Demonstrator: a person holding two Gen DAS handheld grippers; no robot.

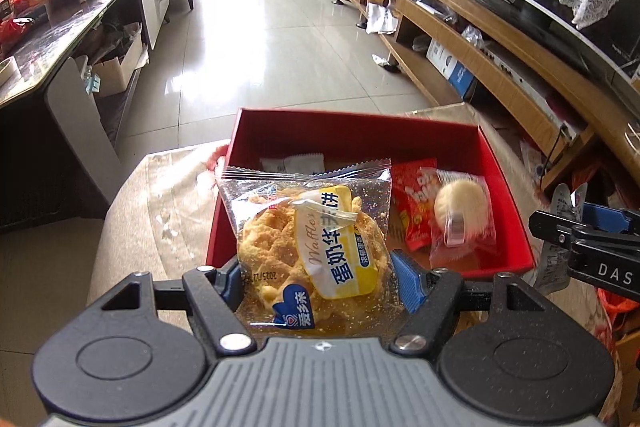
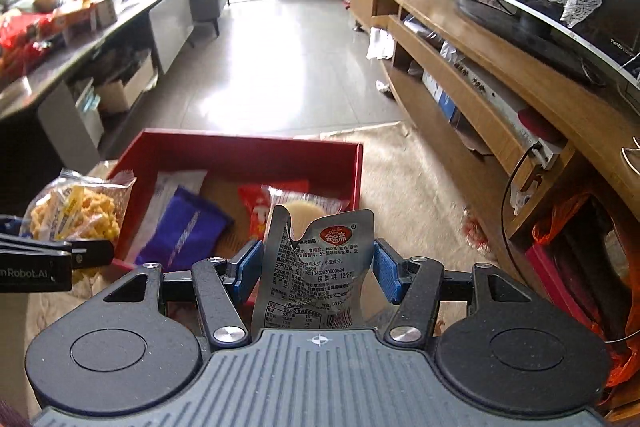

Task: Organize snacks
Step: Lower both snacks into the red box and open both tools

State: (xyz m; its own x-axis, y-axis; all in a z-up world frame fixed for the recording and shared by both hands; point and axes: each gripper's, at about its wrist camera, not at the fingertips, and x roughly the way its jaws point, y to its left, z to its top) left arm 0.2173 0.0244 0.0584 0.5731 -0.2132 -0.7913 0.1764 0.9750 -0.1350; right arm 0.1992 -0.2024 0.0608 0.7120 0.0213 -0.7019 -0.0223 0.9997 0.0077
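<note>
**Both grippers hold snacks above the red box**

Left wrist view: the left gripper (image 1: pixel 316 275) is closed partway on a waffle pack (image 1: pixel 308 247), its blue pads pressing both sides, held over the near edge of the red box (image 1: pixel 508 187). Inside lie a red packet (image 1: pixel 416 203) and a round cake (image 1: pixel 460 211).

Right wrist view: the right gripper (image 2: pixel 316 271) grips a silver pouch (image 2: pixel 320 267) upright, at the box's near right corner. A purple pack (image 2: pixel 184 231) lies inside.

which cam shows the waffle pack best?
Left wrist: the waffle pack fills the centre, label readable, clamped in the left gripper. Right wrist catches only part of it at the left edge.
</note>
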